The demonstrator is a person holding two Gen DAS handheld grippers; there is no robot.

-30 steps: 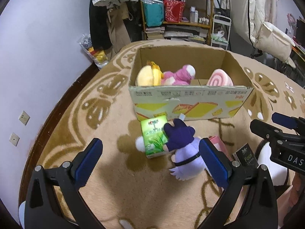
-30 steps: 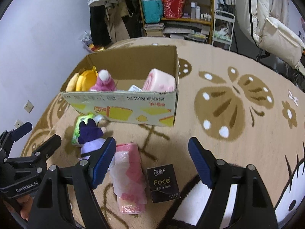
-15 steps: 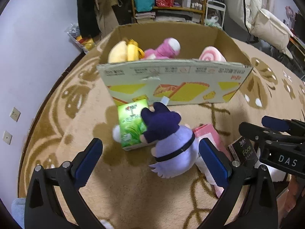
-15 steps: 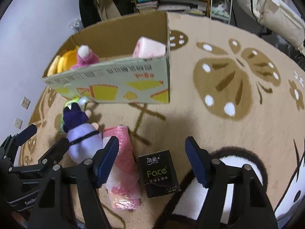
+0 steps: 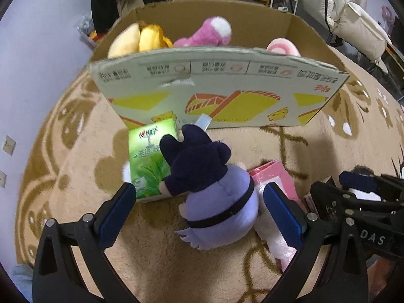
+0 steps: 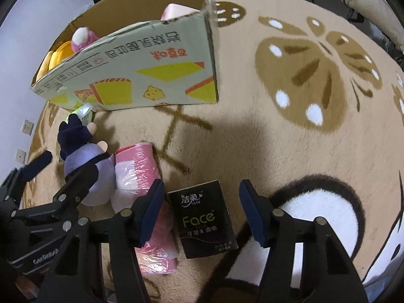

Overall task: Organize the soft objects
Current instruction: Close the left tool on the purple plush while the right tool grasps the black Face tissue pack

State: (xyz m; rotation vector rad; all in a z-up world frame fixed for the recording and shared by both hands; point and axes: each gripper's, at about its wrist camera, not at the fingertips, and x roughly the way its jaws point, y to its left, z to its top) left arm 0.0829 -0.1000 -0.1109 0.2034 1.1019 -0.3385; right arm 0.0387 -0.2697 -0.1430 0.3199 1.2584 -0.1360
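We have the left gripper low over the rug, its fingers spread wide on either side of the purple plush doll and gripping nothing, which looks to us like the setup for closing on its soft body. The doll lies on its side on the rug, its dark hat resting on the green tissue pack and the pink tissue pack just behind it, all a little in front of the cardboard box. The box already holds a yellow plush, a pink plush and a pink roll-shaped plush, so we judge it to be the collecting place and the loose items to be waiting their turn. Our right gripper sits beside the left, fingers wide apart and empty, straddling the black Face tissue pack that lies flat on the rug, likely its own next pick.
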